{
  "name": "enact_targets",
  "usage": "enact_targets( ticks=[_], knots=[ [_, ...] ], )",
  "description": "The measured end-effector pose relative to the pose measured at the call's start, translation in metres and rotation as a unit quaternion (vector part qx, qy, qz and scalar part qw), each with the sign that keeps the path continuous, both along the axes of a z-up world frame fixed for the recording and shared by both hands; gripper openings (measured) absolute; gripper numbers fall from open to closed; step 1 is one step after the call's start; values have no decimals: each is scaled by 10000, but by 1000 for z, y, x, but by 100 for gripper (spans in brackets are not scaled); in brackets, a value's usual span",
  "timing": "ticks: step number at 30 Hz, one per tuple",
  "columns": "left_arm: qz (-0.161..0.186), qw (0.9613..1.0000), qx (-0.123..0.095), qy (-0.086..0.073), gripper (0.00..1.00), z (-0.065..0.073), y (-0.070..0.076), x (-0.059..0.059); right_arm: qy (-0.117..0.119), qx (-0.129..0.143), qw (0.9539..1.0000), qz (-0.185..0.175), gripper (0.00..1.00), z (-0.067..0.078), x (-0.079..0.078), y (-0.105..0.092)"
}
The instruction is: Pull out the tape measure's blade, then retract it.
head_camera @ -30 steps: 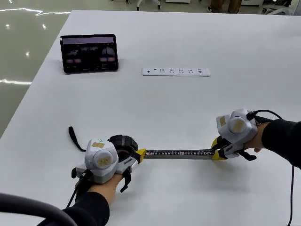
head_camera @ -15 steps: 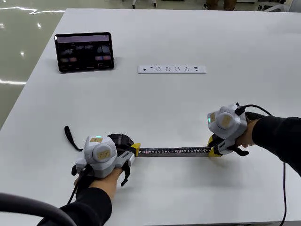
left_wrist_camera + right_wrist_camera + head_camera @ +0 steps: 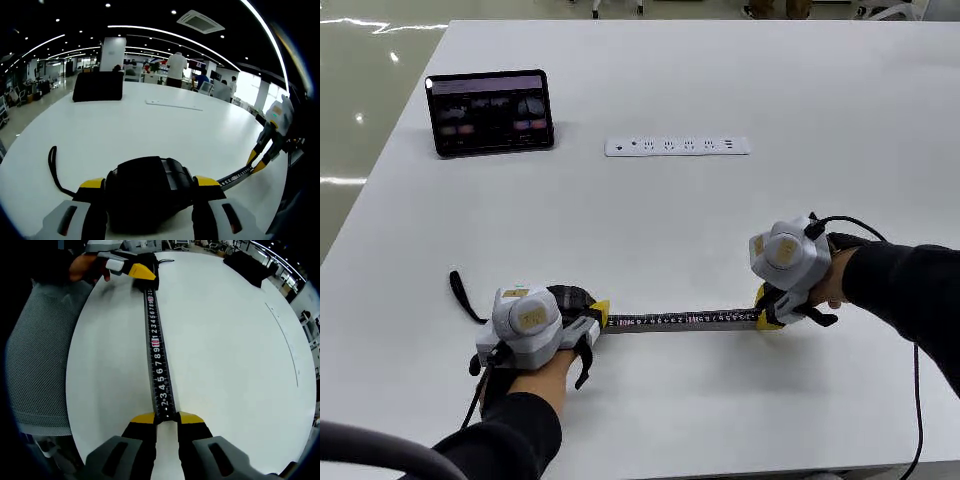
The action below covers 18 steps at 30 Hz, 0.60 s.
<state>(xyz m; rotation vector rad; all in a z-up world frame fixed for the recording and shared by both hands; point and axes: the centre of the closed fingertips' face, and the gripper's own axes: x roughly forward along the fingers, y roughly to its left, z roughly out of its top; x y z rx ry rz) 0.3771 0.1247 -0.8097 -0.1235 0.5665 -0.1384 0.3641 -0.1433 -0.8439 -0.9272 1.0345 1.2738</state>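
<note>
The black tape measure case (image 3: 568, 296) lies on the white table, and my left gripper (image 3: 578, 312) is shut on it; in the left gripper view the case (image 3: 149, 195) sits between the yellow-tipped jaws. Its blade (image 3: 680, 321) lies flat on the table and runs rightward to my right gripper (image 3: 761, 319). In the right gripper view the numbered blade (image 3: 156, 347) stretches away from the right gripper (image 3: 165, 417), whose jaws are shut on the blade's end. A black wrist strap (image 3: 460, 296) trails from the case to the left.
A dark tablet (image 3: 490, 111) stands at the back left and a white power strip (image 3: 677, 146) lies at the back centre. The table's left edge (image 3: 365, 195) drops to a glossy floor. Several people stand far off (image 3: 176, 67).
The whole picture has shifted, so the camera moved. Both grippers keep their holds and the length of blade between them looks about the same.
</note>
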Motion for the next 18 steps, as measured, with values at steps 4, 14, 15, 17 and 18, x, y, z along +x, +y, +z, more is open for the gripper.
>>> enact_targets(
  ticks=[4,14,15,17,18],
  knots=[
    [-80,9998,151,41,64,1,0,0,35,42,10000,-58,11,1,-1,0],
    [-73,9999,94,90,64,0,1,-1,-4,269,9996,-60,10,2,-2,0],
    [-82,9999,92,115,64,0,1,-1,-40,293,9996,-14,10,2,-2,0],
    [-86,9999,100,103,64,0,1,-1,-71,316,9995,-17,10,2,-2,1],
    [-85,9999,101,96,64,0,1,-1,-68,321,9995,-30,10,2,-2,1]
  ],
)
